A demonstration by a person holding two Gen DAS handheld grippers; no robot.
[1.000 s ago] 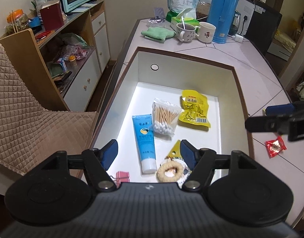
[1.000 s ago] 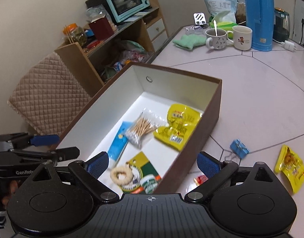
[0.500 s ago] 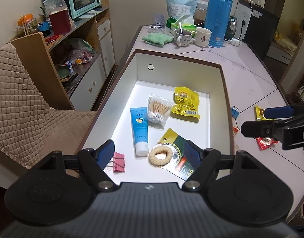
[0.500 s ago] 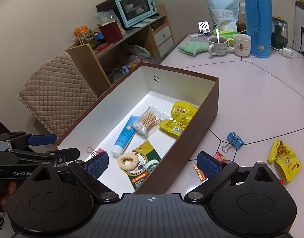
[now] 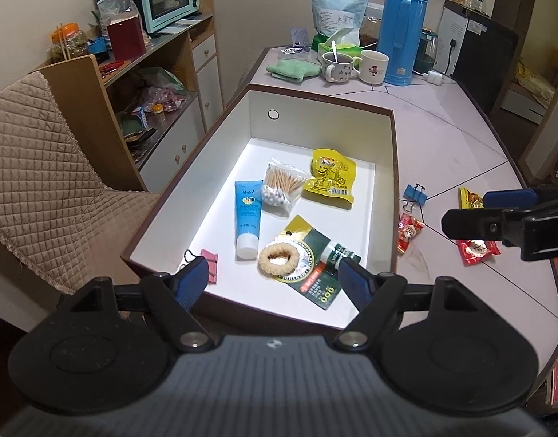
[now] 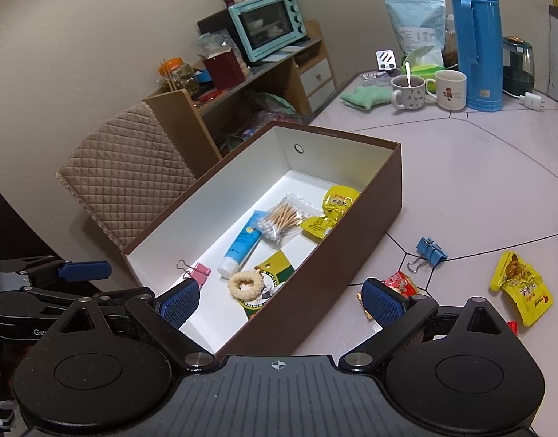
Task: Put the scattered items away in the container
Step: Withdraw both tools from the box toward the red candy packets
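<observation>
right wrist view: both tongs (image 6: 279, 298) gape empty; light, stiff blue clip (image 6: 431, 249) on desk (image 6: 479, 189), best pinched across its body.

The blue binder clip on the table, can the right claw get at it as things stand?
Probably yes. The blue binder clip lies on bare tabletop beside the box, nothing on it, and the right claw is open and empty.

Each gripper, left (image 5: 277, 279) and right (image 6: 280, 298), is showing black arms, round black discs, shiny silver screws and a ribbed grey body, and is wearing bumpy blue pads (image 6: 379, 300) on its fingers.
</observation>
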